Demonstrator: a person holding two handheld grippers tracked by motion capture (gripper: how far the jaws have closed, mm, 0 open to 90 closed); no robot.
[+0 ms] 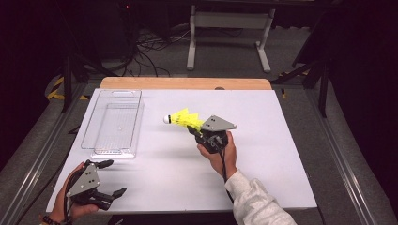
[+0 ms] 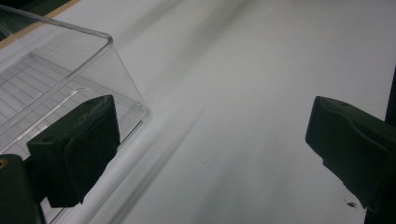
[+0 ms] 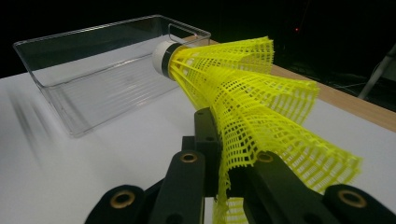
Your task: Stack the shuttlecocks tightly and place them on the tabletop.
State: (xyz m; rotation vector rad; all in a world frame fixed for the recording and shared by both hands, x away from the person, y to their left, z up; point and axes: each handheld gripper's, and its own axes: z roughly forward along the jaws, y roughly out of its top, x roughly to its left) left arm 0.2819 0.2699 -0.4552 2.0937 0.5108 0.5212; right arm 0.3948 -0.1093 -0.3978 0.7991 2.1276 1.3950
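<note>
- right gripper (image 1: 196, 129) sits mid-table, raised off the white top, jaws clamped on the yellow mesh skirt of a shuttlecock (image 1: 180, 118).
- right gripper view: shuttlecock (image 3: 243, 93) skirt is pinched flat between the two black jaws near its wide end; mesh folds and fans out to either side of the jaws.
- shuttlecock's white cork tip points away from the gripper, toward the bin (image 3: 107, 70); black band sits just behind the tip.
- in the high view the tip points left, toward the bin (image 1: 114, 123), a gap of bare table between them.
- bin is clear plastic, rectangular, ribbed floor, handle cut-outs at the short ends; it lies on the left half of the table (image 1: 263, 154), long side running away from the person.
- left gripper (image 1: 109, 177) rests low at the near left corner of the table, jaws spread wide, nothing between them.
- left gripper view: both black jaws stand far apart; near corner of the bin (image 2: 70, 79) shows just beyond the left jaw, white table top between the jaws.
- left gripper is near the bin's near end, not touching it as far as the high view shows.
- the two grippers are well apart.
- person's right sleeve (image 1: 256, 201) is pale, coming in from the bottom edge.
</note>
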